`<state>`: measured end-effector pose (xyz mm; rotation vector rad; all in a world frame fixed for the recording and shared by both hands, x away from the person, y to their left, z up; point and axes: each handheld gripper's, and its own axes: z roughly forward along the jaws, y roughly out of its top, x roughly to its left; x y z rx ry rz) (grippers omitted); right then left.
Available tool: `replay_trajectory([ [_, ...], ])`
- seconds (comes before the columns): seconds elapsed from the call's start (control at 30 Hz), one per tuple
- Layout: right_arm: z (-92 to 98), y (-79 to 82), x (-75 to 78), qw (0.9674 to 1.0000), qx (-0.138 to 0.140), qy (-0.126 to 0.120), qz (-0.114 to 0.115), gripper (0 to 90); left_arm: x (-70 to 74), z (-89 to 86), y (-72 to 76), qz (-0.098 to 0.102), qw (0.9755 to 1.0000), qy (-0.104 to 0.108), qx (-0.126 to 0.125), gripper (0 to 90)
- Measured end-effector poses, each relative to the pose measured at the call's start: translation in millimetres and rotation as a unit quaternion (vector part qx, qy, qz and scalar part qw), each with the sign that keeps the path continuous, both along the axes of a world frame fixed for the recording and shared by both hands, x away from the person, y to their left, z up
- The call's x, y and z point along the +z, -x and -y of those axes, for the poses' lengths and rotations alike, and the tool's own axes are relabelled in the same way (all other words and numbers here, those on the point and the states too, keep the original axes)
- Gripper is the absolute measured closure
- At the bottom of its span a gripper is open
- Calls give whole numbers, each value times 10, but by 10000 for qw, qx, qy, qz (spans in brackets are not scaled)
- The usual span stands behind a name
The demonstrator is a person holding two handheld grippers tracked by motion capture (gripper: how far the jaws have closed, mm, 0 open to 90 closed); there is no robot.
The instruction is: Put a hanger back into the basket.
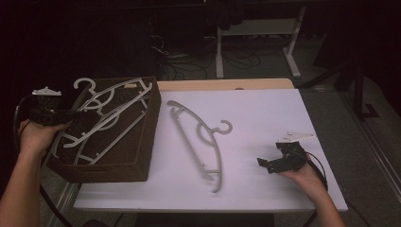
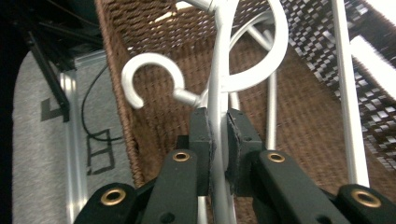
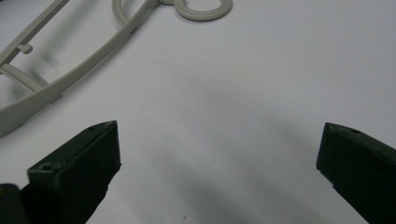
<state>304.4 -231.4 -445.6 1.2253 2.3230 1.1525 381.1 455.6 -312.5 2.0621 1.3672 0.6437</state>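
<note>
At the table's left edge we find the brown woven basket (image 1: 124, 156), hangers piled in it; the left gripper (image 1: 75, 115) reaches in over the basket's left rim, its jaws clenched on the thin bar of a white hanger (image 2: 218, 88); in the left gripper view we see the pads (image 2: 201, 135) pressing the bar from both sides, just below that hanger's hook, with another hook curling to the left of it against the basket wall. On the white table (image 1: 265, 113), just beside the basket's right wall, we note a loose grey hanger (image 1: 201, 142) lying flat, hook toward the right. Near the right edge we see the right gripper (image 1: 265, 164), jaws spread wide, nothing between them; it sits low over bare tabletop, apart from the loose hanger.
</note>
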Motion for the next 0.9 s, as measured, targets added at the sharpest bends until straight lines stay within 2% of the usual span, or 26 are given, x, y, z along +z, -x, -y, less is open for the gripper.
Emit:
replay_trajectory([
  [0.17, 2, 5, 1, 10000, -1, -8, -2, 0, -125, 5, -57, -118, 9997, -199, 63, 826],
  [0.37, 7, 6, 4, 10000, -5, -5, -2, 0, -288, 50, -114, -427, 9990, -148, -36, 819],
  [0.4, 6, 6, 3, 10000, -6, -4, -3, 0, -310, 53, -121, -489, 9987, -102, -20, 814],
  [0.5, 6, 8, 6, 10000, -5, -7, -1, 0, -309, 34, -120, -414, 9991, 27, 126, 675],
  [0.67, 5, 8, 14, 10000, 0, -23, 15, 0, -235, 48, -95, -300, 9991, 299, 23, 570],
  [0.8, 0, 9, 16, 10000, 14, -18, 20, 0, -172, 130, -59, -202, 9974, 656, -218, 467],
  [0.9, -4, 4, 14, 10000, 26, -10, 11, 0, -114, 266, -16, -99, 9948, 877, -507, 396],
])
